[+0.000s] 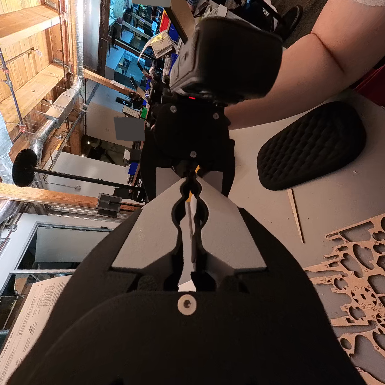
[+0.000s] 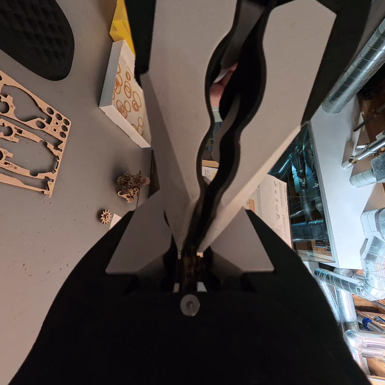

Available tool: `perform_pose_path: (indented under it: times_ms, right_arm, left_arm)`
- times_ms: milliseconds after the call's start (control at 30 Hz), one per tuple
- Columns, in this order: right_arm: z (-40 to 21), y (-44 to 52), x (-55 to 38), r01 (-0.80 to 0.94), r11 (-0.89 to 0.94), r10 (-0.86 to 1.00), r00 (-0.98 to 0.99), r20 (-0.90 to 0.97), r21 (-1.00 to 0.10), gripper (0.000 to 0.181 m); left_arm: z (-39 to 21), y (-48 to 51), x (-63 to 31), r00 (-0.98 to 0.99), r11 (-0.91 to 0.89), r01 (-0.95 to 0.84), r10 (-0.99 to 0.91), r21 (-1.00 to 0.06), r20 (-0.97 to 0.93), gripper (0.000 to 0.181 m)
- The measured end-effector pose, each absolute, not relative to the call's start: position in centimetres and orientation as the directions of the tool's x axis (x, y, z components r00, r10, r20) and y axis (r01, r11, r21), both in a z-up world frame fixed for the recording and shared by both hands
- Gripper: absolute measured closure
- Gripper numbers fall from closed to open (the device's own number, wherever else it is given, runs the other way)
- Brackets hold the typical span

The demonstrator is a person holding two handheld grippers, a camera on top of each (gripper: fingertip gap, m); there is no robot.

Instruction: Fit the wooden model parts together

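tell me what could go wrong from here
The left hand-held gripper and right hand-held gripper meet tip to tip above the table. Any small piece between them is barely visible and could slip out. Lowering blind might knock the loose gear or the part-built mechanism.

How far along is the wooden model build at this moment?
Done: many pieces are punched out of the plywood sheets, and a small geared sub-assembly stands on the table. In hand: the left gripper seems to pinch a thin rod, tip to tip with the shut right gripper. Left: a loose gear lies unfitted, so the model looks only partly built.
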State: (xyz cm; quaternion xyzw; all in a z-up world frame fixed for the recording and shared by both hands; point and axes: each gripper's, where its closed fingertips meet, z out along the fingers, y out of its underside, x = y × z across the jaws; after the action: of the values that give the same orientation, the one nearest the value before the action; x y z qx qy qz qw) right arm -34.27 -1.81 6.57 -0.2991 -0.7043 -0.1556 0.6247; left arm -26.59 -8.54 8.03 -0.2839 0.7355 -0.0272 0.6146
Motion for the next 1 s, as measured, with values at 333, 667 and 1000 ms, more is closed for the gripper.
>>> perform_pose_path:
  times_ms: [333,667,1000]
  right_arm:
    - [6.67,-1.76,-34.40,0.616,0.774,0.213,-0.034,0.976,-0.147,0.166]
    - [6.45,-1.85,-34.44,0.616,0.776,0.208,-0.049,0.977,-0.134,0.166]
    - [6.18,-2.19,-34.26,0.620,0.768,0.249,-0.063,0.966,-0.157,0.174]
  left_arm:
    - [7.91,-8.35,-26.97,-0.093,0.836,-0.407,-0.438,-0.368,-0.894,0.181]
    - [7.76,-8.32,-27.09,-0.102,0.837,-0.410,-0.437,-0.362,-0.894,0.181]
    - [7.72,-8.71,-26.94,-0.110,0.838,-0.396,-0.449,-0.376,-0.886,0.181]
